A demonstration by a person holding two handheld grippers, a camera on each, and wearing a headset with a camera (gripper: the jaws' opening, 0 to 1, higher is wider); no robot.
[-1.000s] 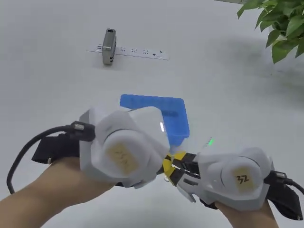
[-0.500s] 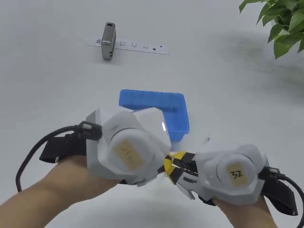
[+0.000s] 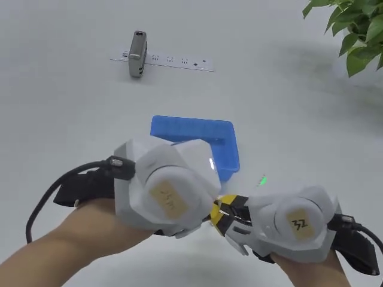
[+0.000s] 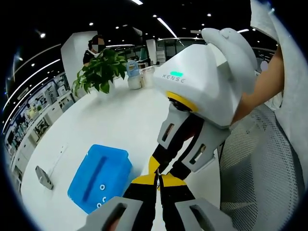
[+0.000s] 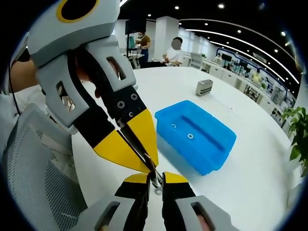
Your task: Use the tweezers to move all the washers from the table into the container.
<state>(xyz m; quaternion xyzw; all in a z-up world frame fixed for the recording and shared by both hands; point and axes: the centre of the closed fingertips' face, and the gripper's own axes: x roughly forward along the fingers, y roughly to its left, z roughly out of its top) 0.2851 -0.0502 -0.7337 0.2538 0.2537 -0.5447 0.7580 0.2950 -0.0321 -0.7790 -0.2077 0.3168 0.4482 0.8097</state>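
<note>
Tabletop (image 3: 287,107) seen from above the hands. Far left: a power strip (image 3: 179,61) with a grey adapter (image 3: 137,54) standing on it. Near left: the left tool (image 4: 158,180), its yellow jaws clamped on the thin metal tweezers (image 5: 136,146). Centre: the blue container (image 3: 197,127), just beyond both tools, with several washers (image 5: 190,136) lying on its floor. Near right: the right tool (image 5: 156,178), jaws drawn narrow on either side of the tweezers' tips; whether they press the blades cannot be told. One small washer (image 5: 158,191) sits just under those tips. Far right: a leafy plant (image 3: 359,30).
</note>
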